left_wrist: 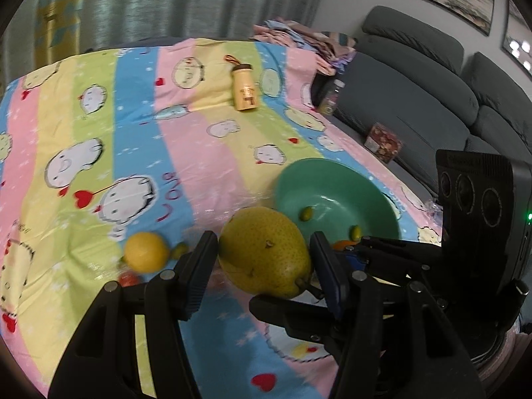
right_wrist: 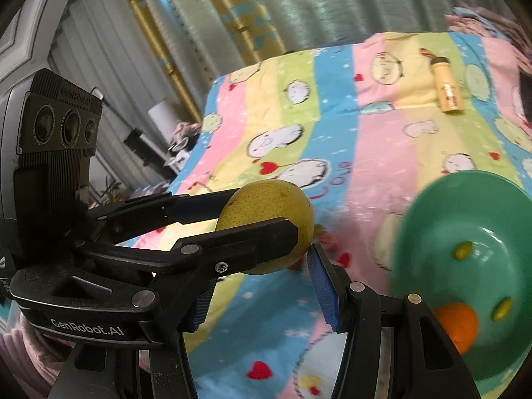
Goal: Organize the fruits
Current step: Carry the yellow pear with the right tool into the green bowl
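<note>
Across the table lies a striped cartoon cloth (left_wrist: 186, 153), and at its right side a grey sofa (left_wrist: 415, 76) stands just beside the edge. Near the cloth's front right sits a green bowl (left_wrist: 335, 183), holding an orange (right_wrist: 457, 324) and two small green fruits (left_wrist: 306, 213) — the orange against the near wall, the small ones apart on the floor of the bowl. Just left of the bowl, the left gripper (left_wrist: 264, 256) is clamped on a pear (left_wrist: 266, 252), one finger pressed to each flank, the stem end toward the camera; the right wrist view shows the pear held clear above the cloth. Beside it the right gripper (right_wrist: 262, 284) stands open with nothing between its blue pads (right_wrist: 324, 294), its fingers reaching under the pear. Left of the pear a lemon (left_wrist: 146, 252) rests on the cloth, a small green fruit touching it and a blurred red one just below. Far back lies a tan bottle (left_wrist: 245, 88) on its side.
</note>
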